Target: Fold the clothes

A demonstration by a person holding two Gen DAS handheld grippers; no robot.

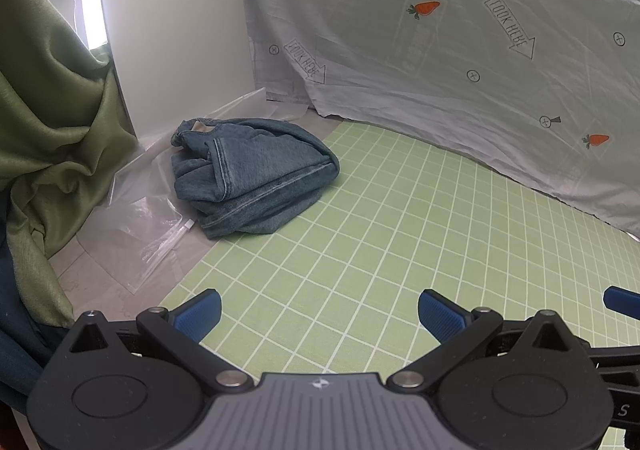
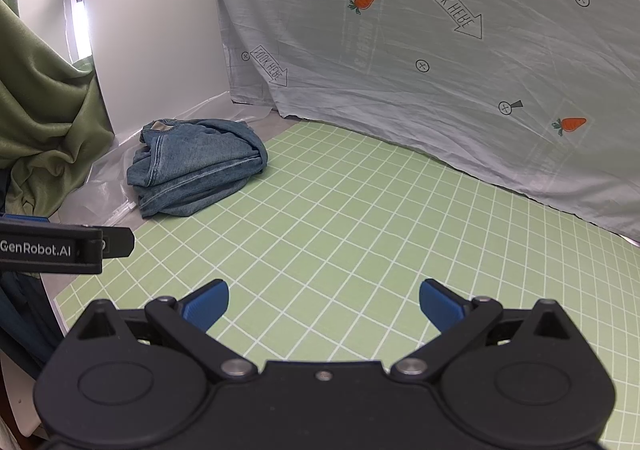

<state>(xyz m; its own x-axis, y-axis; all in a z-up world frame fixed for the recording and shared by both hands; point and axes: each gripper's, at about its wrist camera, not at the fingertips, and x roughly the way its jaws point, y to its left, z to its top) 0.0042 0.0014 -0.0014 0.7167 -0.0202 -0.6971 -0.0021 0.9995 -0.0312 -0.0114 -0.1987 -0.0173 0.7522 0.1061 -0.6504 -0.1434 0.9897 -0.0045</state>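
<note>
Jeans (image 1: 252,174), seemingly folded, lie well beyond both wide-open, unladen hand-held grippers (image 1: 318,316) (image 2: 324,306).

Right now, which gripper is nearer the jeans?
Left, slightly. The left gripper sits open on the side toward the jeans, which lie ahead to its left. The right gripper, also open, is farther right.

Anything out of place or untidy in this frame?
The jeans sit bunched in a loose bundle, half off the green grid mat, overlapping clear plastic bags at its far-left corner.
</note>
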